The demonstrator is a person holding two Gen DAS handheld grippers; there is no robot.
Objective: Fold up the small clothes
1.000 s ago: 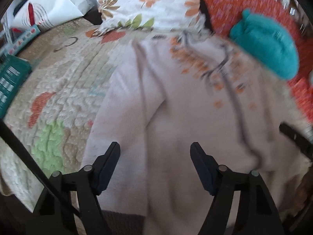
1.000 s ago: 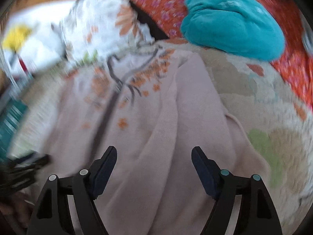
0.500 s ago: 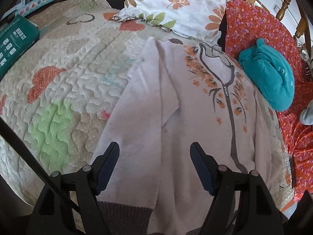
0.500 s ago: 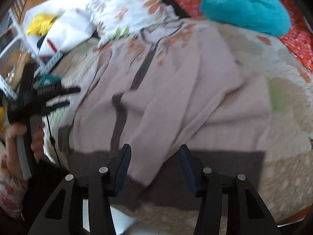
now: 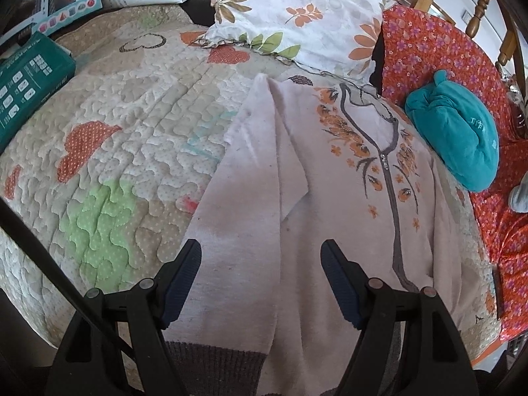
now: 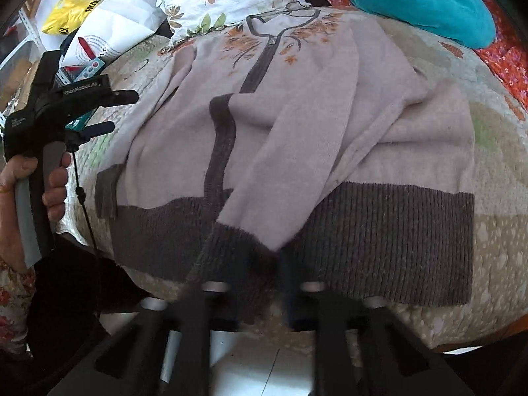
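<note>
A pale pink knit cardigan with grey ribbed hem, grey zip band and orange flower embroidery lies spread face up on the quilt. One sleeve is folded across its front. My right gripper is at the hem near the bed's front edge, shut on that sleeve's grey cuff; its fingers look blurred. Over the cardigan's left side hovers my left gripper, open with only fabric beneath it. The right wrist view shows the left gripper held in a hand at the left.
A folded teal garment lies on red flowered cloth at the right. A flowered pillow sits beyond the collar. A green box rests at the far left of the quilt. Floor tiles show below the bed edge.
My right gripper drew back to the cardigan's hem at the bed's front edge and closed on the sleeve cuff. The left gripper stayed open and shifted only slightly.
</note>
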